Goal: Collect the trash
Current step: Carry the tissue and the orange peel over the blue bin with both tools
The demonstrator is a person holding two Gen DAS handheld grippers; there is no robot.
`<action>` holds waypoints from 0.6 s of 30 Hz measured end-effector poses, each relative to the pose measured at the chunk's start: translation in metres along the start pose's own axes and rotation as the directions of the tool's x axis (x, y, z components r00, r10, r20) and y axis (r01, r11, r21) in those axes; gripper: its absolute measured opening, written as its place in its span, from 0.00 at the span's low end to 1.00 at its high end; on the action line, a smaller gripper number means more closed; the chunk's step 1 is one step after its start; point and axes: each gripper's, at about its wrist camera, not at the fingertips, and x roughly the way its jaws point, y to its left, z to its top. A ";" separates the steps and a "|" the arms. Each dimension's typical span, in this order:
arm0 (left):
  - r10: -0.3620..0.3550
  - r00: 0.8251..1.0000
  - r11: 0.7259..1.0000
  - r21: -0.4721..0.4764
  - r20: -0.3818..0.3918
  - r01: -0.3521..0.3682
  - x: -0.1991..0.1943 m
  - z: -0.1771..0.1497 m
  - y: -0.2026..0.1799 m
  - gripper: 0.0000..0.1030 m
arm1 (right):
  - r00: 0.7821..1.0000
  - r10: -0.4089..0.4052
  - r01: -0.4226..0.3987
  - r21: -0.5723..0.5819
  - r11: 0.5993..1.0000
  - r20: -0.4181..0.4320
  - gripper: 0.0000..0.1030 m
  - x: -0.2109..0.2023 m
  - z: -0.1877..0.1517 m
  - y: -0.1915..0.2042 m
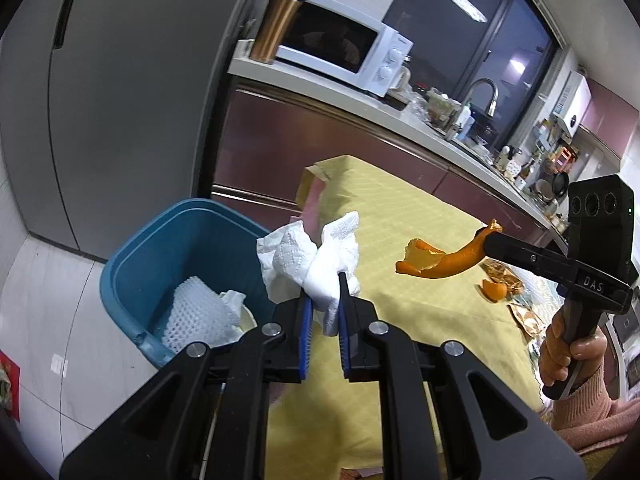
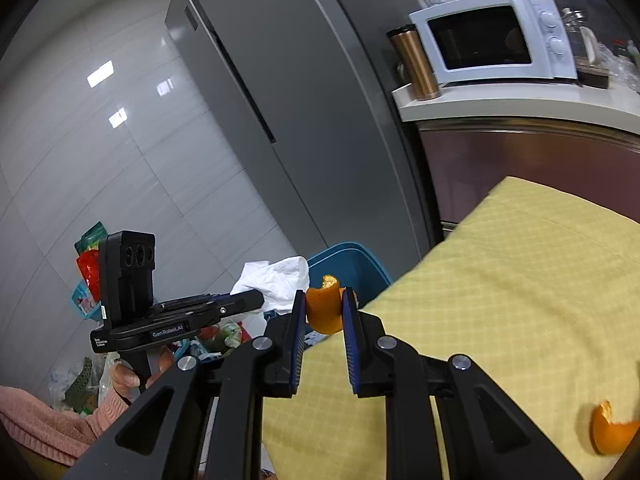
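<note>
My left gripper is shut on a crumpled white paper towel, held above the table's left edge beside the blue bin. White foam netting and paper lie inside the bin. My right gripper is shut on a piece of orange peel, over the yellow tablecloth near the blue bin. In the left wrist view the right gripper comes in from the right, holding the long orange peel above the cloth. The left gripper with its paper towel shows in the right wrist view.
More orange peel and wrappers lie at the table's right side; another peel lies near me. A grey fridge stands behind the bin. A white microwave and copper tumbler sit on the counter. Bags of clutter lie on the floor.
</note>
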 end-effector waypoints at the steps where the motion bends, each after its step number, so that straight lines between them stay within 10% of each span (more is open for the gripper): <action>1: 0.008 1.000 1.000 -0.004 -0.001 -0.008 0.002 0.000 0.001 0.11 | 1.000 0.004 -0.004 -0.003 1.000 -0.005 0.16 0.004 0.001 0.001; 18: 0.116 0.991 0.991 -0.059 -0.062 -0.119 0.027 -0.004 0.042 0.11 | 0.993 0.042 -0.045 -0.024 0.999 -0.106 0.16 0.074 0.017 0.012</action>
